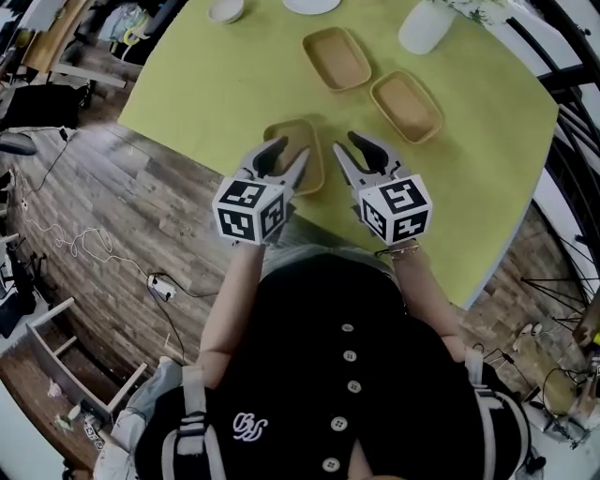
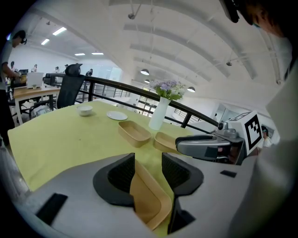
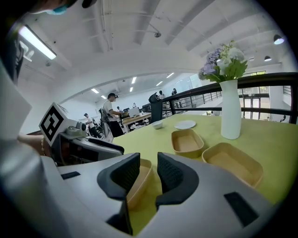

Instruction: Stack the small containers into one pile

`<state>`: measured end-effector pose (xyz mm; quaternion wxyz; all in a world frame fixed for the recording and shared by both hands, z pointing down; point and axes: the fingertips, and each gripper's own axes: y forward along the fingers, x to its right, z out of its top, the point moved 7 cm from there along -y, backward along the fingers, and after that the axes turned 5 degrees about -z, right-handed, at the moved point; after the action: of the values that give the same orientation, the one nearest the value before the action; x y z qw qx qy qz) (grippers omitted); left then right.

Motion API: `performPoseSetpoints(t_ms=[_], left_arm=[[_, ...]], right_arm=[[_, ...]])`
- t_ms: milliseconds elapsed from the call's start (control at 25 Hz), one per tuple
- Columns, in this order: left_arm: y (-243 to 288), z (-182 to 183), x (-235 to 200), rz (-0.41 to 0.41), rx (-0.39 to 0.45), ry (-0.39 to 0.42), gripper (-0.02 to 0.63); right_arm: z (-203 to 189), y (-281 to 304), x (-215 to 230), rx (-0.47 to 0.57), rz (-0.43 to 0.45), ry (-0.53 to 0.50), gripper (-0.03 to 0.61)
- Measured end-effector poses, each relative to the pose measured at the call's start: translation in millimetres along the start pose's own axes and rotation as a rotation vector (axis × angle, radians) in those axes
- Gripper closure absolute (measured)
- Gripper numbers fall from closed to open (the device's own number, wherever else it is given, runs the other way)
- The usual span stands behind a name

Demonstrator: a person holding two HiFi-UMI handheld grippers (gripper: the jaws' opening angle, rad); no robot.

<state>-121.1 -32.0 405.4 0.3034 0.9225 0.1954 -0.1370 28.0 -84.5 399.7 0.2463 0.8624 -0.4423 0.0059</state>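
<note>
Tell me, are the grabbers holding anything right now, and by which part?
Nothing is held. The left gripper and the right gripper both have their jaws apart at the nearest tan tray, not pressing on it.

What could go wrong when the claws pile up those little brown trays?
The nearest tray sits close to the front edge of the table. A clumsy nudge from the open left claw or right claw might push it off. The tall vase stands just past the right-hand tray, so reaching for that tray could tip the vase over.
</note>
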Motion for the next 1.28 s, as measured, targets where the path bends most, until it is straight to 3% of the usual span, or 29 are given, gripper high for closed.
performPoseSetpoints(t_ms=[200,480,960,1280], left_arm=[[0,-4,-14,0.003,-0.024,-0.014,0.399],[-3,-1,-36,-0.019,-0.066,-0.023,0.403],[-17,-40,-75,0.003,-0.172,-0.108,0.41],[-12,-60,-79,0.002,-0.228,-0.139,0.43]], right_arm=[[-5,11,1,-0.021,-0.007,0.018,0.469],[-2,26,-8,-0.046,-0.022,0.033,0.469],[-14,41,-15,-0.105,-0.047,0.036,0.472],[-22,48,-15,-0.128,-0.039,0.049,0.476]])
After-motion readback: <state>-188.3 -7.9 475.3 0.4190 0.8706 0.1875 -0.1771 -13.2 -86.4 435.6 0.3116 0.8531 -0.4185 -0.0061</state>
